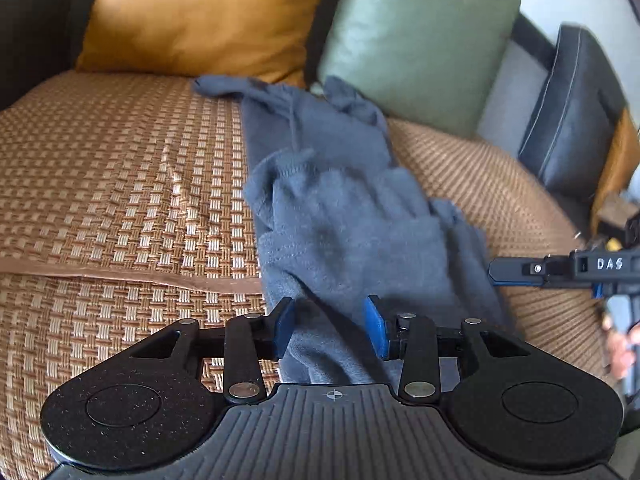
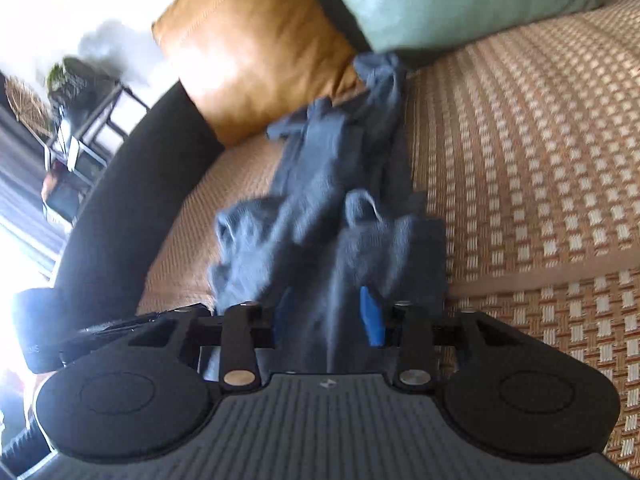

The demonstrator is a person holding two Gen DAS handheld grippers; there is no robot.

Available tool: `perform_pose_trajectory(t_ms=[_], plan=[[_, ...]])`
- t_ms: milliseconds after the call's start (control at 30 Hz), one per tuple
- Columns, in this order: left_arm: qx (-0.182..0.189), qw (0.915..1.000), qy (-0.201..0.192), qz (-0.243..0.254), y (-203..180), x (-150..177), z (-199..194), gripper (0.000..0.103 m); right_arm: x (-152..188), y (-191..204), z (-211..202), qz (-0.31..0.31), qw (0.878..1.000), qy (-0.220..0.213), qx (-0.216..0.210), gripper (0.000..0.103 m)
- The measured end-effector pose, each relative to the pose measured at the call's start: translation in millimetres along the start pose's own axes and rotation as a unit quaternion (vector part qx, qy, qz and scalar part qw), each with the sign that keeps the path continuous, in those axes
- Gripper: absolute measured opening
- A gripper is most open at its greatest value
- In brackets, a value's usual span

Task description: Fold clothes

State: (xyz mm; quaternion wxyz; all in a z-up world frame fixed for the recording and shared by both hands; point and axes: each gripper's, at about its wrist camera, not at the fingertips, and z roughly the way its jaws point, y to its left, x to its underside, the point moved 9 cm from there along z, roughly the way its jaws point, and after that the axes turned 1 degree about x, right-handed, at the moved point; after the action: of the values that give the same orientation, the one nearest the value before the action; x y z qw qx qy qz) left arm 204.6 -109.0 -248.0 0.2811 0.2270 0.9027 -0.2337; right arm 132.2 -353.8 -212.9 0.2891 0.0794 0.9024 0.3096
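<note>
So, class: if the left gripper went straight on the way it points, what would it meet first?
The grey garment. The left gripper has its jaws open just above the cloth, which lies bunched on the woven mat. It would probably press into the folds at once, though depth is hard to judge.

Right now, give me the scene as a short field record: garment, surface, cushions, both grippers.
garment: grey garment, crumpled in a long strip, not folded
surface: woven mat on the sofa
cushions: mustard cushion and green cushion behind the garment
left gripper: open, cloth between the fingers
right gripper: jaws apart, cloth between them; grip unclear through blur
</note>
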Motion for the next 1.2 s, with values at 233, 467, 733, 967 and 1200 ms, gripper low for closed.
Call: perform_pose_trajectory(t_ms=[233,467,733,967,1200], plan=[[-0.054,0.9956,-0.017,-0.074,36.8,-25.1,-0.4,0.056,-18.0,-27.8,-1.4,0.07,0.996,-0.048,0.017,0.029],[0.024,0.9947,0.026,-0.096,20.7,36.4,-44.3,0.061,28.6,-24.7,-57.1,0.054,0.998,-0.04,0.008,0.051],[0.029,0.995,0.016,-0.095,8.9,52.2,-26.8,0.073,68.0,-20.6,-32.8,0.018,0.999,-0.012,0.029,0.055],[0.023,0.9946,0.038,-0.094,1.3,38.6,-19.7,0.008,59.6,-15.5,-34.9,0.057,0.998,-0.003,0.006,0.019],[0.058,0.9959,0.028,-0.063,-31.6,68.7,-89.2,0.008,75.1,18.9,-102.5,-0.003,1.0,0.007,-0.004,0.017]])
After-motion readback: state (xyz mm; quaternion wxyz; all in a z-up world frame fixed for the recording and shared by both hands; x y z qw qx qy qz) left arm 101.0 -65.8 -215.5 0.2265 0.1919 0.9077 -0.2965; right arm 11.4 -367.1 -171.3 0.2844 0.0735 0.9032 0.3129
